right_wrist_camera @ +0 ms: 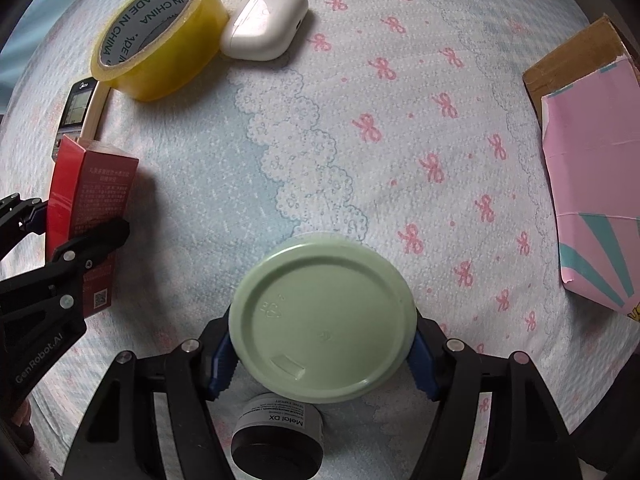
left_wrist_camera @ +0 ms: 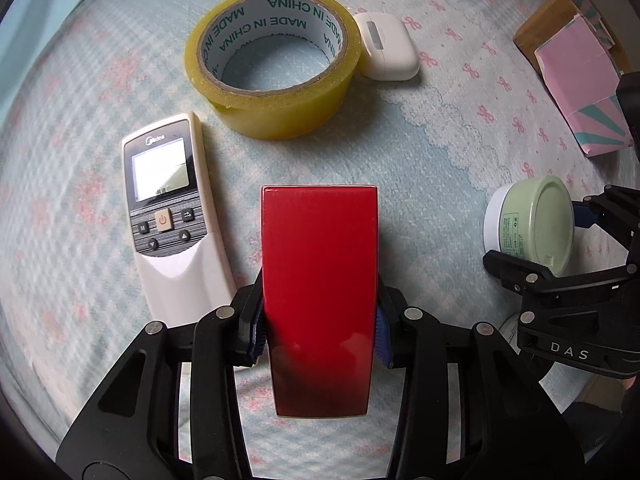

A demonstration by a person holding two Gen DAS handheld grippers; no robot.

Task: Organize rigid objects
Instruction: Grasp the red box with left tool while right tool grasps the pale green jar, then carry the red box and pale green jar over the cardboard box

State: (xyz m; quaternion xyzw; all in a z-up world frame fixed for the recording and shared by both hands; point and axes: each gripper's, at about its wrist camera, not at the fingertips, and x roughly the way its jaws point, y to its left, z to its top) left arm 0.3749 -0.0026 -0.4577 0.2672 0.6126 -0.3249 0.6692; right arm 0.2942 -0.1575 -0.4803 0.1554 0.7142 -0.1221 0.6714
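My left gripper (left_wrist_camera: pixel 319 332) is shut on a red box (left_wrist_camera: pixel 320 292), its blue pads pressed on both long sides, the box lifted a little off the bedspread. The same red box (right_wrist_camera: pixel 90 216) stands at the left of the right wrist view. Around a pale green-lidded jar (right_wrist_camera: pixel 324 316) my right gripper (right_wrist_camera: pixel 322 356) is shut, pads against the lid's rim. That jar (left_wrist_camera: pixel 532 224) shows at the right of the left wrist view.
A yellow tape roll (left_wrist_camera: pixel 272 60), a white earbud case (left_wrist_camera: pixel 386 46) and a white remote (left_wrist_camera: pixel 172 216) lie on the bow-patterned bedspread (right_wrist_camera: pixel 400 120). A pink carton (right_wrist_camera: pixel 592 184) lies at the right. A small black-capped jar (right_wrist_camera: pixel 278 440) sits under the right gripper.
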